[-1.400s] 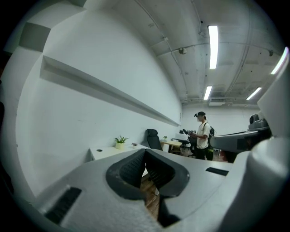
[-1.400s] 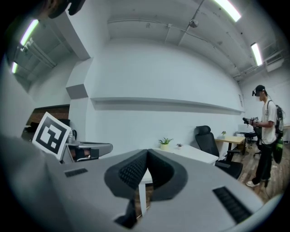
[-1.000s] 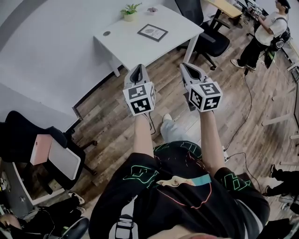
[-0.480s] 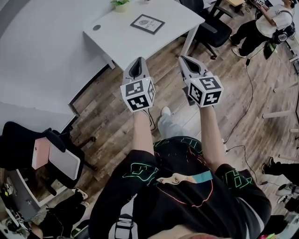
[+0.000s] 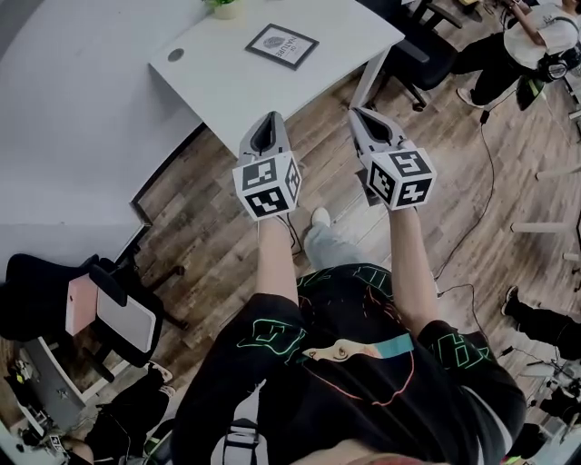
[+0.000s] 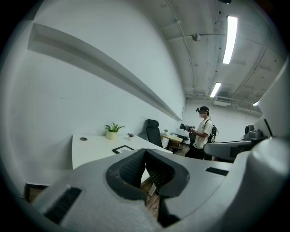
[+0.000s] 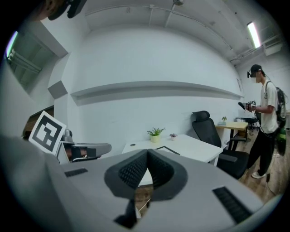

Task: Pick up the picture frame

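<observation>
The picture frame (image 5: 282,45), black-edged with a pale print, lies flat on the white desk (image 5: 218,86) at the top of the head view. My left gripper (image 5: 270,118) and right gripper (image 5: 359,113) are held side by side over the wooden floor, just short of the desk's near edge, pointing at it. Both are shut, with nothing between the pads. In the left gripper view the frame (image 6: 123,149) shows just past the closed left gripper (image 6: 145,152). In the right gripper view the frame (image 7: 167,150) lies beyond the closed right gripper (image 7: 147,153).
A small potted plant (image 5: 223,7) stands at the desk's far edge. A black office chair (image 5: 427,54) sits right of the desk, and a person (image 5: 536,41) stands beyond it. Another chair (image 5: 64,300) is at the left. A cable (image 5: 477,209) runs across the floor.
Both grippers have moved forward towards the desk, still shut. The desk and frame now sit nearer and lower in the head view.
</observation>
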Demonstrator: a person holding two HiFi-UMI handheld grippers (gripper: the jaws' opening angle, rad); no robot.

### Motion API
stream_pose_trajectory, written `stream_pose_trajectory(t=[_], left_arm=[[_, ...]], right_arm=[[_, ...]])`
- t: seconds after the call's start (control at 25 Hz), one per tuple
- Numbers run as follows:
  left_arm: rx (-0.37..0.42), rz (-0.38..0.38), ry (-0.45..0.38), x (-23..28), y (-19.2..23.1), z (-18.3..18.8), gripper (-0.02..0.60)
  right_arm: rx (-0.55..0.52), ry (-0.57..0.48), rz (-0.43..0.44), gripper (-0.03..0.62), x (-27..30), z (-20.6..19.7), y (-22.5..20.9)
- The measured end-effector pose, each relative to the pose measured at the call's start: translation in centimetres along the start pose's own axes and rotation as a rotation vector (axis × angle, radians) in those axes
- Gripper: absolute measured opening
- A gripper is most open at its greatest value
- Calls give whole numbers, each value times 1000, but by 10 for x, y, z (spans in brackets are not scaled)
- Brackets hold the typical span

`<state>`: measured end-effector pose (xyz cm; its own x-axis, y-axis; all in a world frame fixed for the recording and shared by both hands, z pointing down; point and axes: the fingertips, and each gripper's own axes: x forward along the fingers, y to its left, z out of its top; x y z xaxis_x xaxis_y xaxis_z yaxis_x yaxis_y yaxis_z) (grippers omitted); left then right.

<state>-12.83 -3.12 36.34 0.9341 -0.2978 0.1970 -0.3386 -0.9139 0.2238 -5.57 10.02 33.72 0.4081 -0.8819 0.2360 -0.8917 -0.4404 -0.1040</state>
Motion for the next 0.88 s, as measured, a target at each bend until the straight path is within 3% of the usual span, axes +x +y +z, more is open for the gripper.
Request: stream_pose_trajectory(t=[0.44,0.88], left_arm=[[22,19,65,73,5,-1,0],[32,0,65,134,-1,20,0]], right_arm=[[61,17,34,5,63,1,-50],[117,-10,54,5,113,17,-97]])
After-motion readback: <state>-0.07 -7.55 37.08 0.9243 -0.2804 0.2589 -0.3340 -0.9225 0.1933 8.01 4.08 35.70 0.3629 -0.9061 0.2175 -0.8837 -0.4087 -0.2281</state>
